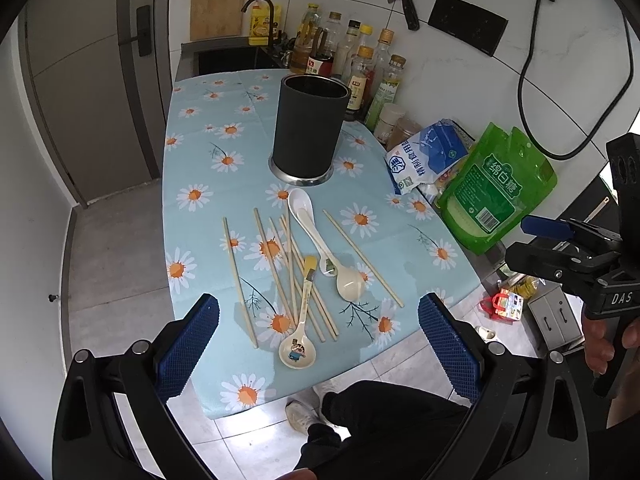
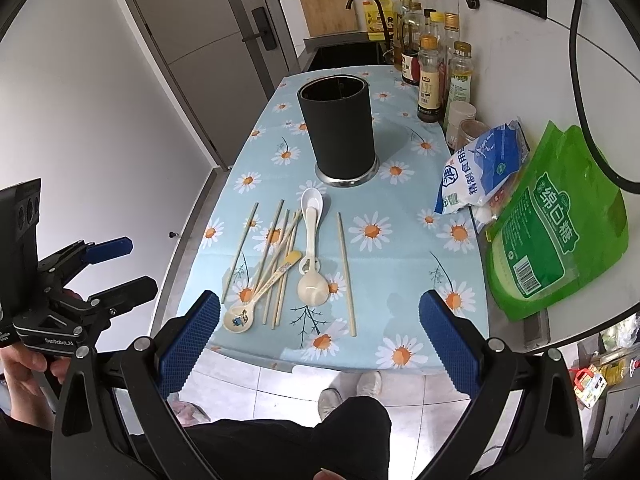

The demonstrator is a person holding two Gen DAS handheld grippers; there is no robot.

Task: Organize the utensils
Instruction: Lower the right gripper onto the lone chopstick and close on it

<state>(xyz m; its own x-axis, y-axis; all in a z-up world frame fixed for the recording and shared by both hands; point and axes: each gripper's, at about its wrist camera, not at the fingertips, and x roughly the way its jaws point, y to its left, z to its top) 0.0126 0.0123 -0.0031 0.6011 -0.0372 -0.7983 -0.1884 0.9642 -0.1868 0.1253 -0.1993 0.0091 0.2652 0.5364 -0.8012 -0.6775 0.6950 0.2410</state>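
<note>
Both grippers idle above the near edge of the daisy tablecloth (image 1: 200, 152). Left gripper (image 1: 319, 346) wide open, nothing between the blue pads. Right gripper (image 2: 320, 344) same: jaws spread wide, empty. Each is also seen from the other's camera, off to the side of the table, held by a hand.

Landmark: black utensil holder (image 1: 308, 126), upright on a metal base, mid-table. Interior dark, contents cannot tell.

Relative to the holder:
- White spoon (image 1: 306, 216) lies just in front of the base, bowl toward the holder, handle running toward the near edge.
- Cream spoon (image 1: 349, 280) further forward, its handle overlapping the white spoon's handle end, bowl toward the near edge.
- Cartoon spoon (image 1: 298, 350) nearest the table edge, yellow-tipped handle pointing back toward the holder, lying across the chopsticks.
- Chopsticks (image 1: 288, 276) scattered in front and slightly left, several crossed in a loose bundle; one stray well left, one lone stick right of the spoons.
- Condiment bottles (image 1: 360, 68) behind and right of it, against the wall.
- Blue-white salt bag (image 1: 424, 156) and green sugar bag (image 1: 492, 192) to the right, off the cloth.
</note>
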